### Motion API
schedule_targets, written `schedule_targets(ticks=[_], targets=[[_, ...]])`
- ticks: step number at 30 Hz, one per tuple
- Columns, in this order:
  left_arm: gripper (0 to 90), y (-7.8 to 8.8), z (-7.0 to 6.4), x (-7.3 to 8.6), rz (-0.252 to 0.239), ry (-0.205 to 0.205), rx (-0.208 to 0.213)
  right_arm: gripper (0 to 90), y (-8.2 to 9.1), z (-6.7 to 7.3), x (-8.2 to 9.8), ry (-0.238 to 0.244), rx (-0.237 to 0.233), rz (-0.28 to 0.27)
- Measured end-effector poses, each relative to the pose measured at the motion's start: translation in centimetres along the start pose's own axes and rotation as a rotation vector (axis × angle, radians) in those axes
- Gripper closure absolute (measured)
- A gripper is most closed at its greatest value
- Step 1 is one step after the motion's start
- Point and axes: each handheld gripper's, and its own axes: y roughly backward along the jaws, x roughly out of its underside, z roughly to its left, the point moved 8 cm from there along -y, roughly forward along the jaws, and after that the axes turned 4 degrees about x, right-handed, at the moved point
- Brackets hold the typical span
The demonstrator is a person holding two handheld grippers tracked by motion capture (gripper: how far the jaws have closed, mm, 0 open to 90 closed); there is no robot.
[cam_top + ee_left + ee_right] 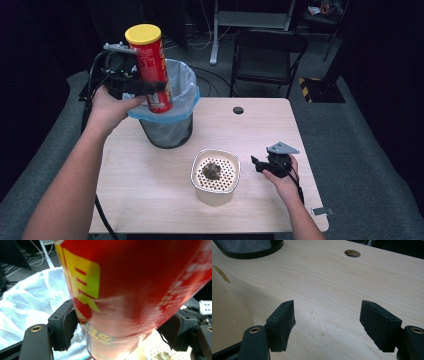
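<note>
Nearest the camera in the high view, two bare forearms reach in from the near edge of the wooden table (pixel 150 190). At the left, the left gripper (pixel 134 86) is raised over the table's far-left part, its jaws clamped on the lower half of a tall red can (pixel 152 75) with a yellow lid (pixel 143 33). The can's long axis stands nearly upright, the lid end up and leaning slightly left, the bottom end down over the near rim of a black mesh bin (pixel 167 132) lined with a pale blue bag (pixel 186 82). In the left gripper view the black pads (pixel 67 326) press the red can wall (pixel 140 290) from both sides, with the white bag (pixel 30 302) behind at left.

On the near-right part of the table sits a cream container (pixel 215 192) with a perforated top holding a dark clump (pixel 212 171). Just right of it, the right gripper (pixel 259 165) rests low at the table, pointing left toward the container. In the right gripper view its jaws stand well apart with bare wood (pixel 329 295) between them, the cream wall (pixel 227 315) at left, the bin's base (pixel 249 248) at far left and a round hole (pixel 352 253) in the tabletop beyond.
</note>
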Motion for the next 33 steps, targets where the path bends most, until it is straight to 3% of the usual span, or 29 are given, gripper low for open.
schedule_targets(ticks=[4,7,12,17,19,23,33], targets=[[23.2,-0.5,1.2,-1.2,-0.011,0.024,-0.031,27.7,0.0,0.0,0.0,0.004,-0.001,-0.001],[23.2,-1.1,2.2,-2.0,-0.040,0.068,-0.052,27.7,0.0,0.0,0.0,0.004,-0.001,-0.002],[23.2,-2.2,3.8,-2.6,-0.058,0.078,-0.101,27.7,0.0,0.0,0.0,0.000,-0.002,-0.002],[23.2,-3.8,5.6,-2.1,-0.031,0.109,-0.151,27.7,-0.2,0.3,0.1,0.014,-0.011,0.000],[23.2,-4.6,6.2,-1.8,-0.045,0.134,-0.172,27.7,-0.3,0.4,0.1,0.013,-0.011,0.002],[23.1,-5.7,7.4,-1.0,-0.031,0.141,-0.211,27.8,-0.4,0.4,0.3,0.019,-0.016,0.007],[23.1,-7.8,8.8,0.6,-0.021,0.201,-0.239,28.1,-0.5,0.7,0.3,0.021,-0.018,0.012]])
